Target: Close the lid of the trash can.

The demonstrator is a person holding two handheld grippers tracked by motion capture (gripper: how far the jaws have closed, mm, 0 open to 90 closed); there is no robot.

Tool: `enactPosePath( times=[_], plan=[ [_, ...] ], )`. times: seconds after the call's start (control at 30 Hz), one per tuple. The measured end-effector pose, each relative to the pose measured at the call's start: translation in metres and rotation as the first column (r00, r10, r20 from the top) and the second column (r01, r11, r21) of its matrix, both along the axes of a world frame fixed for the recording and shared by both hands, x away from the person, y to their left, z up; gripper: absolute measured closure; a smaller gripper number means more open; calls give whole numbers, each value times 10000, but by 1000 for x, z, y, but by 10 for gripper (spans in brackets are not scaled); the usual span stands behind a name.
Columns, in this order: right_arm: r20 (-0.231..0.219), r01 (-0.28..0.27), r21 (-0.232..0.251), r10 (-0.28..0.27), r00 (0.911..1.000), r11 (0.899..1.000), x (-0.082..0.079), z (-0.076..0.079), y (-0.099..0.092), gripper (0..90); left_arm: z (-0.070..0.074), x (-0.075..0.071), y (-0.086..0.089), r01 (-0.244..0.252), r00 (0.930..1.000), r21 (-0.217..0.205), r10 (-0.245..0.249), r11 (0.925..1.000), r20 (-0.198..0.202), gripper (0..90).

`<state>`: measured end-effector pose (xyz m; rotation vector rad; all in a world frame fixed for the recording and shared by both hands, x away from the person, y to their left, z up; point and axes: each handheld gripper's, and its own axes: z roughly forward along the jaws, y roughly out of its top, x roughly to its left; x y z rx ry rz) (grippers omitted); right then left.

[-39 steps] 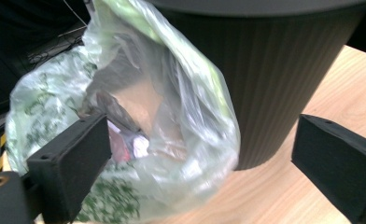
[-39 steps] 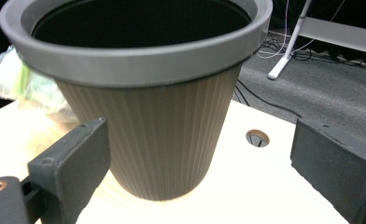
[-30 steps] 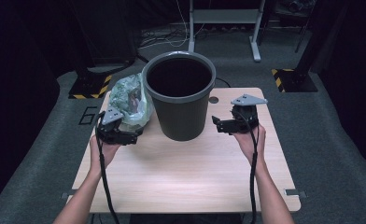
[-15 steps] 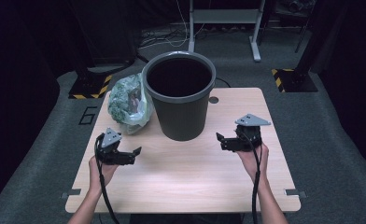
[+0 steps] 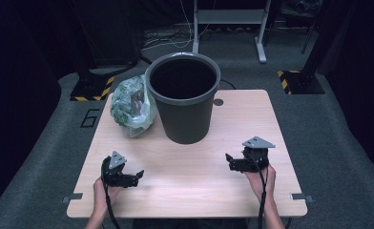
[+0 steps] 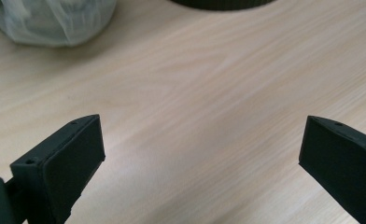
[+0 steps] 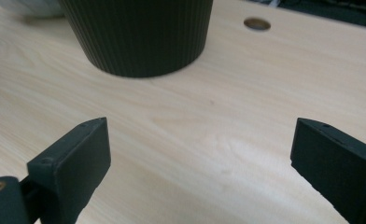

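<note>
Left gripper (image 5: 138,174) sits low over the near-left part of the table (image 5: 194,191), jaws spread wide, nothing between them. In the left gripper view only bare wood lies between the jaws; the bag (image 6: 55,18) shows at the top left edge, well ahead of the tips, and the bin's base (image 6: 223,3) at the top edge. Left hand (image 5: 100,193) grips the tool from the near edge, cable looping down past the wrist.

Right gripper (image 5: 229,161) sits over the near-right part of the table, jaws also spread wide and empty, tips pointing toward the centre. Grey three-cornered plate (image 5: 258,142) on top. Right hand (image 5: 260,177) holds it from below. In the right gripper view the ribbed wall of the bin (image 7: 139,32) stands ahead and left of the jaws, apart from them, with a round hole in the tabletop (image 7: 257,24) farther back right.

Dark grey bin (image 5: 184,100) stands upright at the table's far centre, open top, inside dark. Filled translucent plastic bag (image 5: 130,106), greenish contents, lies just left of the bin, touching or nearly touching its wall; can't tell which. Both grippers well apart from bag and bin.
</note>
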<state>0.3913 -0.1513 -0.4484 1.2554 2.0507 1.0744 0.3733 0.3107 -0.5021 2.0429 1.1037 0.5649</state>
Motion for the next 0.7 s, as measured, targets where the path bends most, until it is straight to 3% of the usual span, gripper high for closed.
enactPosePath(
  times=[0.1, 0.33, 0.4, 0.53, 0.7],
  plan=[
    [-270, 180, -245, -187, 9995, 9995, -3, -16, -3, 40, -11, -1, 0, -53, 9997, 83, 55, 10000, -238, 0],
    [-1104, 557, -182, -574, 9922, 9983, -5, -50, -17, 40, -27, 0, 3, -154, 9982, -2, 154, 9999, -588, 0],
    [-1244, 712, -312, -745, 9894, 9970, -6, -58, -21, 40, -28, 1, 3, -114, 9963, 253, 135, 9996, -851, 0],
    [-1617, 819, -357, -866, 9830, 9960, -7, -72, -31, 47, -28, 2, 4, -151, 9949, 179, 168, 9997, -990, 0],
    [-1505, 939, -330, -979, 9838, 9950, -11, -79, -39, 71, -28, 2, 4, -160, 9950, 193, 178, 9997, -983, 1]
  ],
)
